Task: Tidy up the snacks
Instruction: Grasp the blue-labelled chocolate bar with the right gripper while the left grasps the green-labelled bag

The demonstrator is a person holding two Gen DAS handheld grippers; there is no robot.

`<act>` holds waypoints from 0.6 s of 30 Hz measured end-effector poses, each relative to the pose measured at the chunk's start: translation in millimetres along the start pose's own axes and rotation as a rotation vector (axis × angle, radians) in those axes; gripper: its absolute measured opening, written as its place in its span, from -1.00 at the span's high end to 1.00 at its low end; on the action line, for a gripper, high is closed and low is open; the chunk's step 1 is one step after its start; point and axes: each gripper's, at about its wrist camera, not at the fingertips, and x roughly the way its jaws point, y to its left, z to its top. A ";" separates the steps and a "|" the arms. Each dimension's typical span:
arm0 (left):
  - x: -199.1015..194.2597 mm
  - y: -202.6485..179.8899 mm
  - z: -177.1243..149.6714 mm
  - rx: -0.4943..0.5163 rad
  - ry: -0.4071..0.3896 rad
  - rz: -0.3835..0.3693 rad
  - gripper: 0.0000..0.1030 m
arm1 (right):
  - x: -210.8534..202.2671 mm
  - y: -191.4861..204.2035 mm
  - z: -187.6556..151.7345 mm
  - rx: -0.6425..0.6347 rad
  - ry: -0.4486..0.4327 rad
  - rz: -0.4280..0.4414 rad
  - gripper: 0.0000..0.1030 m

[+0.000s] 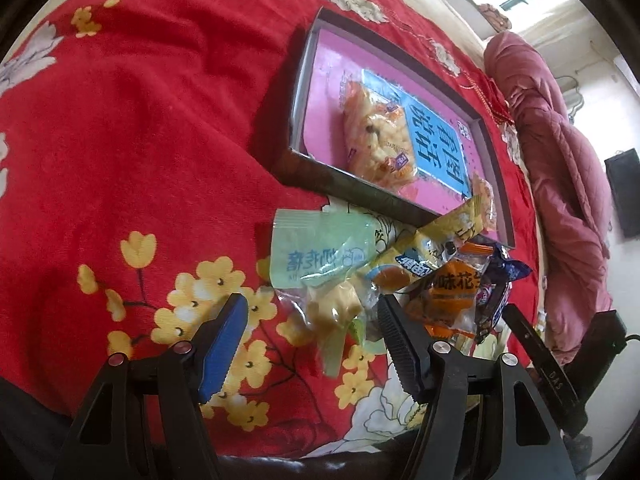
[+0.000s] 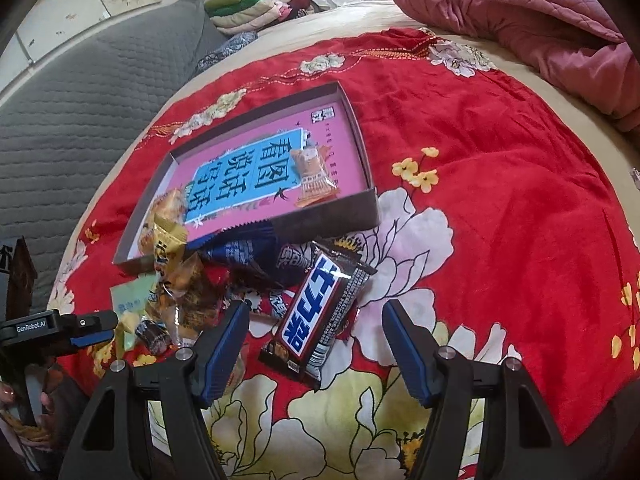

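Note:
A shallow grey box (image 1: 344,190) (image 2: 362,140) with a pink and blue printed floor lies on a red flowered cloth. A clear packet of puffed snack (image 1: 378,136) (image 2: 316,178) lies inside it. A pile of snacks lies at the box's near edge. My left gripper (image 1: 312,320) is open, its fingers either side of a pale green packet (image 1: 320,264) with a yellow piece inside. Beside it lie a yellow packet (image 1: 424,248) and an orange packet (image 1: 452,296). My right gripper (image 2: 316,326) is open around a dark chocolate bar (image 2: 320,320).
The red flowered cloth (image 1: 140,140) (image 2: 500,184) covers a bed. A pink quilt (image 1: 560,168) (image 2: 520,12) is bunched at the far side. A grey quilted cover (image 2: 80,112) and folded clothes (image 2: 256,0) lie to the left. My left gripper also shows in the right wrist view (image 2: 96,330).

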 end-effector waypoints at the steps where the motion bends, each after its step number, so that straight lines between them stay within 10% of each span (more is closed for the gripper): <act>1: 1.1 -0.2 -0.3 -0.001 -0.002 0.000 -0.35 | 1.1 0.0 -0.1 0.001 0.003 -0.001 -0.33; 18: 20.5 -22.7 -5.7 0.054 -0.045 0.083 -0.29 | 18.5 2.9 1.1 -0.023 0.033 -0.022 0.26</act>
